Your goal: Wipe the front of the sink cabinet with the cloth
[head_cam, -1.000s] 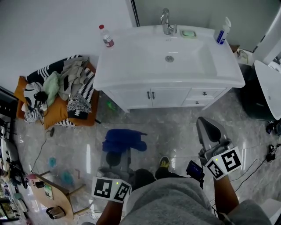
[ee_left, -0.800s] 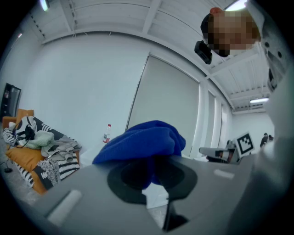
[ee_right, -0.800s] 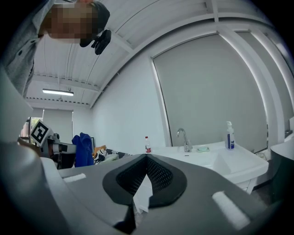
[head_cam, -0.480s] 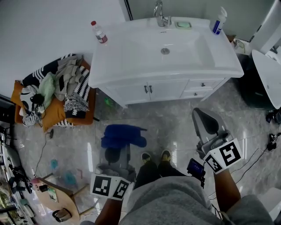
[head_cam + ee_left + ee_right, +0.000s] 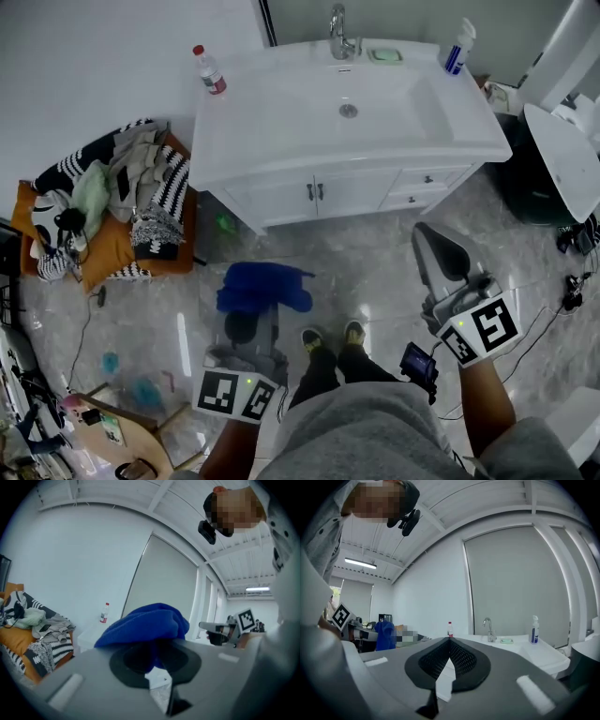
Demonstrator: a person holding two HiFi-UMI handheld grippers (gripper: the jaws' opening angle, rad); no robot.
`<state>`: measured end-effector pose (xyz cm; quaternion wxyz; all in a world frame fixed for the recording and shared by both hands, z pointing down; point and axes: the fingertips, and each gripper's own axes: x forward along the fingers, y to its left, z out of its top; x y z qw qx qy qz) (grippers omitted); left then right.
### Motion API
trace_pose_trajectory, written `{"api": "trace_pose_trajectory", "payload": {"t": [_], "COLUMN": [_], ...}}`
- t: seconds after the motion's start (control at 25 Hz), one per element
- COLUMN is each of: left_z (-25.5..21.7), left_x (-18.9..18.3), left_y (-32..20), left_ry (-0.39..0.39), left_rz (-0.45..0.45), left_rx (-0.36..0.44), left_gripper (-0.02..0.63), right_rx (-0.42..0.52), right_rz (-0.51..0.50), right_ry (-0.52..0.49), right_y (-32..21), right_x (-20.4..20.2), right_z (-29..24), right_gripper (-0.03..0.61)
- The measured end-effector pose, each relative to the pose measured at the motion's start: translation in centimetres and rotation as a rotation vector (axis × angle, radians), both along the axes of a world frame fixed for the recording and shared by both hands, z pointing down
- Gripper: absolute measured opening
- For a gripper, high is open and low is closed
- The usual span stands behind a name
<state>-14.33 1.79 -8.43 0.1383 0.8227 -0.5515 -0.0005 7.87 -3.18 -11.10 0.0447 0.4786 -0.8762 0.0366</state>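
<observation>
The left tongs (image 5: 251, 317) pinch the blue cloth (image 5: 264, 288), which bunches over their tips above the floor (image 5: 375, 262), well apart from the front of the white cabinet (image 5: 319, 199). The right tongs (image 5: 439, 251) are pressed together at the tips with nothing between them, held over the floor off the cabinet's right end. On the sink (image 5: 281, 112), a bottle (image 5: 208, 70) stands at the left rear corner and a spray bottle (image 5: 454, 49) at the right rear corner.
</observation>
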Motion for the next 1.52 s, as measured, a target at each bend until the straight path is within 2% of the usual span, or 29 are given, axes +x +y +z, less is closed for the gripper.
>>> {"api": "trace_pose_trajectory", "payload": {"t": [0.32,0.48,0.64,0.84,1.08,1.52], "left_z": [1.7,3.3,5.0,7.8,11.1,21.6], "left_x": [-3.6,-4.1,-4.1,-3.1,-3.1,-4.3], "left_y": [-1.2,-2.2,-3.5,-5.0,-7.1,-10.8], "left_ry": [0.036,0.021,0.025,-0.016,-0.001,-0.043], "left_rz": [-0.031,-0.044,-0.085,-0.117,-0.152,-0.177], "left_rx": [-0.014,-0.021,-0.040,-0.051,-0.062,-0.061], "left_gripper": [0.048,0.048,0.048,0.048,0.048,0.048], "right_rx": [0.019,0.024,-0.010,-0.057,-0.096,-0.112], "right_rz": [0.006,0.009,0.013,0.005,0.002,-0.003], "right_ry": [0.020,0.025,-0.013,-0.025,-0.021,-0.050], "right_y": [-1.3,-2.2,-3.8,-5.3,-6.6,-9.9], "right_x": [-3.0,-3.7,-3.6,-3.2,-3.0,-4.3], "right_z": [0.0,1.5,4.3,8.0,12.1,23.1], "right_gripper": [-0.001,-0.001,-0.001,0.000,-0.001,-0.002]}}
